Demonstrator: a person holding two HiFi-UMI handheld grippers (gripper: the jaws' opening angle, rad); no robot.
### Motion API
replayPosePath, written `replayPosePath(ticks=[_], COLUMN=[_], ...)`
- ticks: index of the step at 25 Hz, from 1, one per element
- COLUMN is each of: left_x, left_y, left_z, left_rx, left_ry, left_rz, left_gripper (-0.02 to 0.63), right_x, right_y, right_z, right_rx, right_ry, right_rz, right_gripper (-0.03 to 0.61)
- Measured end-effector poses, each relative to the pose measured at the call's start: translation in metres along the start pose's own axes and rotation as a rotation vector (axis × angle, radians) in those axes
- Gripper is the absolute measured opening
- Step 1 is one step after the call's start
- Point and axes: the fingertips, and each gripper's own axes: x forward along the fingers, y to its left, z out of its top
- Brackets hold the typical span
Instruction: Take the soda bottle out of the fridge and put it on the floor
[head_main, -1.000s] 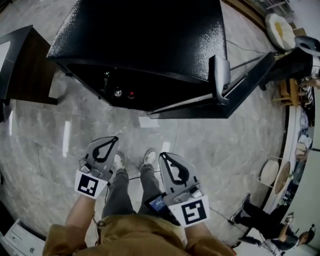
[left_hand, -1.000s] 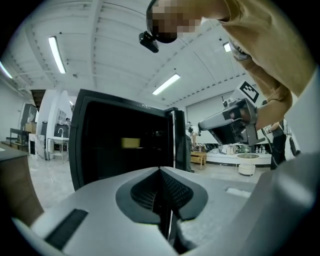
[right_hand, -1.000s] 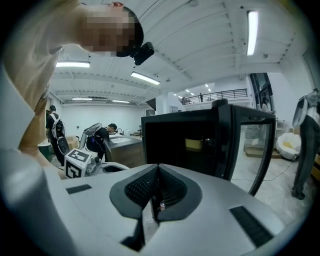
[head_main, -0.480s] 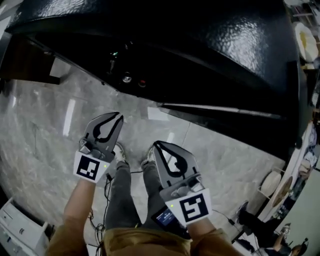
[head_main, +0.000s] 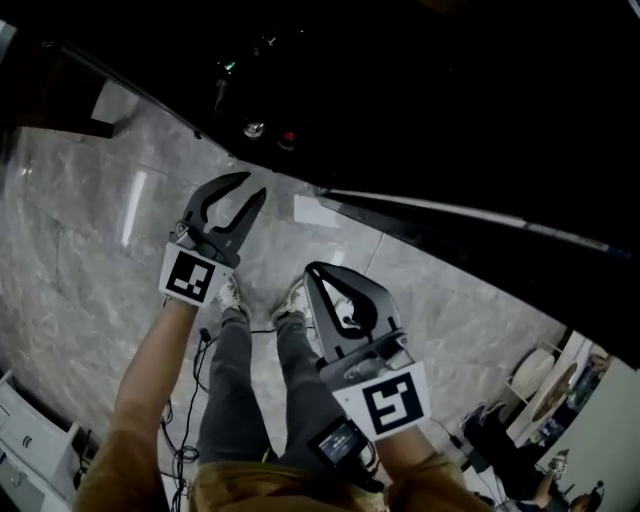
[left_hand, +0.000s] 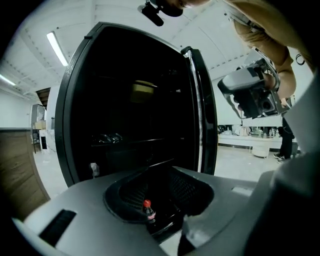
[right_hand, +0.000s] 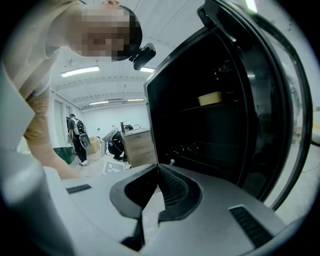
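Observation:
The black fridge (left_hand: 140, 100) stands open, its inside dark. Low inside it stands a soda bottle (left_hand: 148, 210) with a red cap, seen far off through the gap of my left gripper (left_hand: 161, 172). In the head view a red cap (head_main: 289, 138) shows in the fridge's dark mouth. The left gripper (head_main: 252, 190) hangs over the marble floor just before the fridge; its jaws have just been opening and hold nothing. My right gripper (head_main: 311, 270) is nearer the person's legs, shut and empty, its tips meeting (right_hand: 158, 167).
The fridge door (left_hand: 202, 105) stands open at the right. A yellowish roll (right_hand: 210, 98) lies on an upper shelf. The person's shoes (head_main: 232, 296) and cables are under the grippers. A wooden cabinet (left_hand: 15, 170) is at the left; people (right_hand: 78, 134) are far behind.
The head has dropped closer to the fridge, which now fills the top of the view. Both grippers have sunk and moved towards it. The left jaws have gone from shut to parted.

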Motion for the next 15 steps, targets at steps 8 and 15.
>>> replayPosePath(ticks=[8,15], left_x=[0.041,0.076], left_y=[0.002,0.011], left_z=[-0.069,-0.108], left_rx=[-0.04,-0.157], left_ry=[0.004,-0.002], left_rz=[0.007,0.048], left_gripper=[0.14,0.17], right_x=[0.014,0.024], right_y=[-0.015,-0.029], right_z=[-0.063,-0.103], right_rx=[-0.024,-0.035], right_ry=[0.007,0.018], right_rz=[0.005,0.012], right_gripper=[0.002,0.002])
